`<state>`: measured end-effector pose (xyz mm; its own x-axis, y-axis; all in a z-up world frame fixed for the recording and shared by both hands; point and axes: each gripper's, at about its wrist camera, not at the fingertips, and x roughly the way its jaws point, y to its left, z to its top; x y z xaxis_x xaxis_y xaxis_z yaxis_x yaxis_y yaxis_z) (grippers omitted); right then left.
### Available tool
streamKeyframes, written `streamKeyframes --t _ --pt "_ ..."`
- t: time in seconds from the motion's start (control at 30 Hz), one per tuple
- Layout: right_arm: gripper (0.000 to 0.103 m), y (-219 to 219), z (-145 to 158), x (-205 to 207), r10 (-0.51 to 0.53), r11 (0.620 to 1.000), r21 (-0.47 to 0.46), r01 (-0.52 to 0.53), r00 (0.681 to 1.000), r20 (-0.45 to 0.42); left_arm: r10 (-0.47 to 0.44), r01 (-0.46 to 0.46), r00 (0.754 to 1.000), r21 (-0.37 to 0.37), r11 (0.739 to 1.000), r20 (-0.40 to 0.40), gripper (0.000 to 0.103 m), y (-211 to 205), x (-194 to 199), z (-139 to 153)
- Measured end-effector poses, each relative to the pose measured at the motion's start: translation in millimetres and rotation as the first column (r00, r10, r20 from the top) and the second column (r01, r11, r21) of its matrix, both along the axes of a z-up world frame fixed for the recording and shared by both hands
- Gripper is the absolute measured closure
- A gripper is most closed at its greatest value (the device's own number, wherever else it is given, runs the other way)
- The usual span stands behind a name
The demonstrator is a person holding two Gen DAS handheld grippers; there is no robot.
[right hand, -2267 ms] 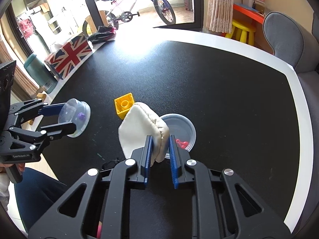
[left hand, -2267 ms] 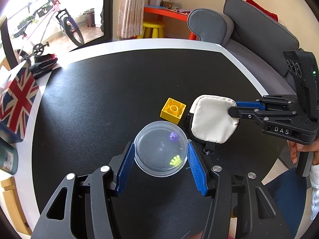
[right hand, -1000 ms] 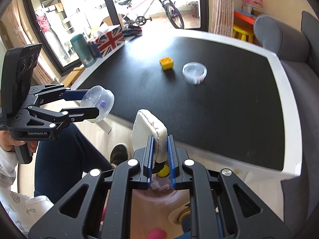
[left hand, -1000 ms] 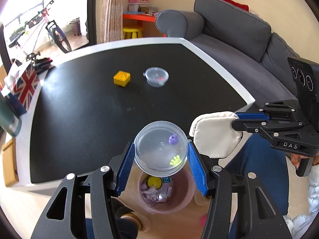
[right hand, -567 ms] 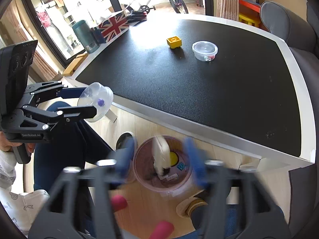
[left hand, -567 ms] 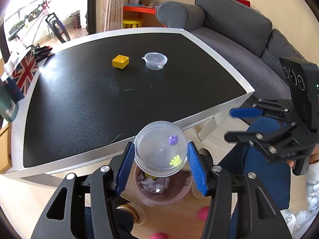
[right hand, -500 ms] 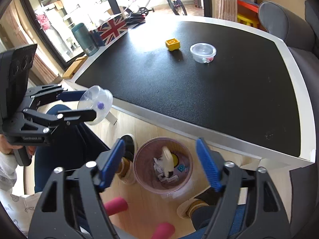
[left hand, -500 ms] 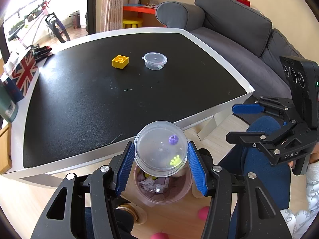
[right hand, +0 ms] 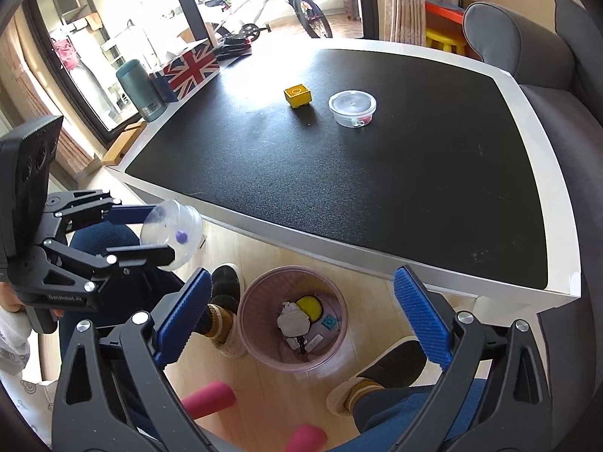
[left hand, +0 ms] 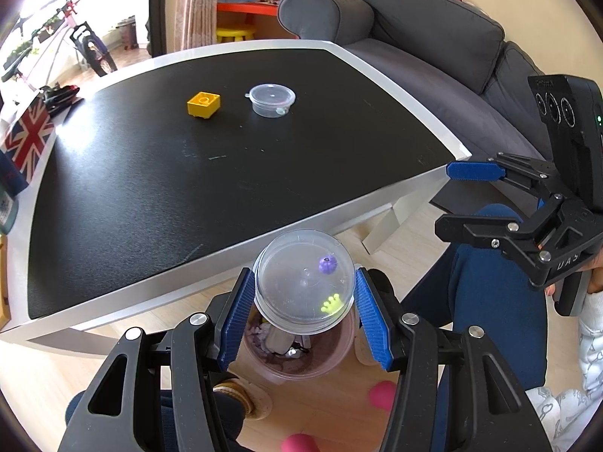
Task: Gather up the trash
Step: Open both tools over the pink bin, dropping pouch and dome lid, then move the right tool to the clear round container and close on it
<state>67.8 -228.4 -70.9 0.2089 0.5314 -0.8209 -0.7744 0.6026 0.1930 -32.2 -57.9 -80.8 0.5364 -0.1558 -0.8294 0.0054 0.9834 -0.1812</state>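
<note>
- Left wrist view: my left tool (left hand: 304,316) is clamped on a clear lidded cup (left hand: 303,281) with a purple bead and a yellow-green one inside, held above the pink trash bin (left hand: 301,354) on the wooden floor. Beyond lies the black bench (left hand: 188,173) with its white rim, carrying a yellow toy brick (left hand: 203,104) and, near it but apart, a second clear lidded cup (left hand: 272,99). A Union Jack box (left hand: 30,139) sits at the bench's left edge; a grey sofa (left hand: 433,60) and a bicycle (left hand: 71,43) lie behind. My right tool (left hand: 467,196) shows at right, fingers apart and empty.
- Right wrist view: my right tool (right hand: 299,316) is spread wide with nothing between its fingers, above the bin (right hand: 296,324), which holds a white pouch (right hand: 294,322), a yellow piece and scraps. A teal flask (right hand: 140,90) stands beside the flag box (right hand: 188,69).
</note>
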Motion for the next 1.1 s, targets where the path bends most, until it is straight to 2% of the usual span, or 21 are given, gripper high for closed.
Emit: streamKeyframes --t 0.27,0.3,0.33,0.37,0.73,1.1 --pt "0.007 -7.5 5.2 3.9 -0.024 1.0 0.014 0.023 1.0 0.008 -0.008 0.008 1.0 -0.016 1.0 0.012 0.048 -3.7 2.0 3.4" --pt "0.007 -8.0 5.5 3.7 -0.025 1.0 0.015 0.025 1.0 0.009 -0.006 0.006 1.0 -0.021 1.0 0.013 0.033 -3.5 2.4 3.7" --pt "0.007 -8.3 5.8 3.7 -0.025 1.0 0.015 0.025 1.0 0.01 -0.001 0.001 1.0 -0.026 1.0 0.022 0.011 -2.6 1.6 4.7" --pt "0.007 -8.4 6.0 3.6 -0.025 1.0 0.017 0.025 1.0 0.009 0.012 -0.011 0.999 -0.022 1.0 0.048 0.01 -1.8 -0.3 7.1" --pt "0.006 -8.0 3.5 2.0 -0.022 1.0 0.016 0.022 1.0 -0.001 0.039 -0.038 0.999 -0.03 0.999 0.037 0.008 1.5 3.6 9.5" --pt "0.006 -2.7 7.8 4.5 -0.017 1.0 0.023 0.017 1.0 0.004 0.078 -0.077 0.995 -0.024 0.997 0.065 0.008 13.8 7.5 18.1"
